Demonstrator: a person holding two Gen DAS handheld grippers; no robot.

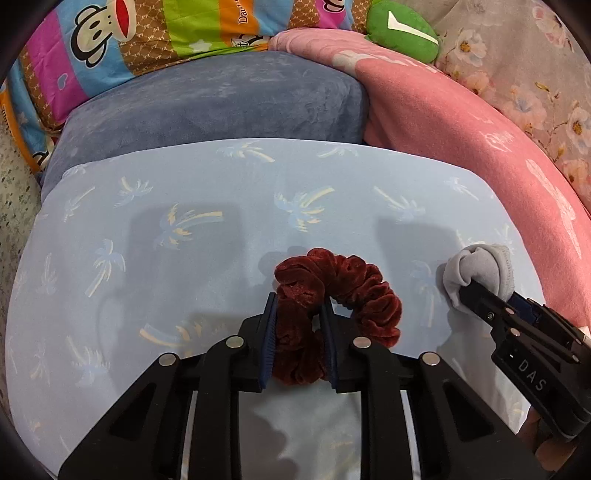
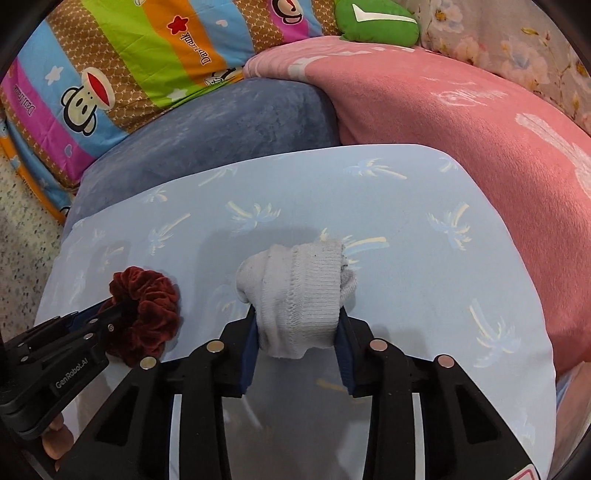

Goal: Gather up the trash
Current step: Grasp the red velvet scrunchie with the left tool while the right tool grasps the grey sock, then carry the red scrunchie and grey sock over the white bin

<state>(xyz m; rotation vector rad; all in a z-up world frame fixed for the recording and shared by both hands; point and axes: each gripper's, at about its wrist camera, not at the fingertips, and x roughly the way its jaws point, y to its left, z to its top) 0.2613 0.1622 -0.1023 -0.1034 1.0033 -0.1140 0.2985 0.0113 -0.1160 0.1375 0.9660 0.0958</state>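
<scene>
A dark red velvet scrunchie (image 1: 332,288) lies on the light blue palm-print board (image 1: 221,192). My left gripper (image 1: 300,306) is shut on the scrunchie's near side; both also show at the left of the right wrist view, the scrunchie (image 2: 147,306) and the gripper (image 2: 114,314). A rolled grey sock (image 2: 299,291) sits on the board (image 2: 406,221) to the right of the scrunchie. My right gripper (image 2: 297,321) is shut on the sock. In the left wrist view the sock (image 1: 480,269) and the right gripper (image 1: 476,291) are at the right.
A blue-grey cushion (image 1: 221,99) lies behind the board. A pink blanket (image 1: 461,129) borders the right side. A colourful monkey-print quilt (image 1: 110,48) and a green plush (image 1: 402,29) lie at the back. Speckled floor (image 2: 26,240) shows left.
</scene>
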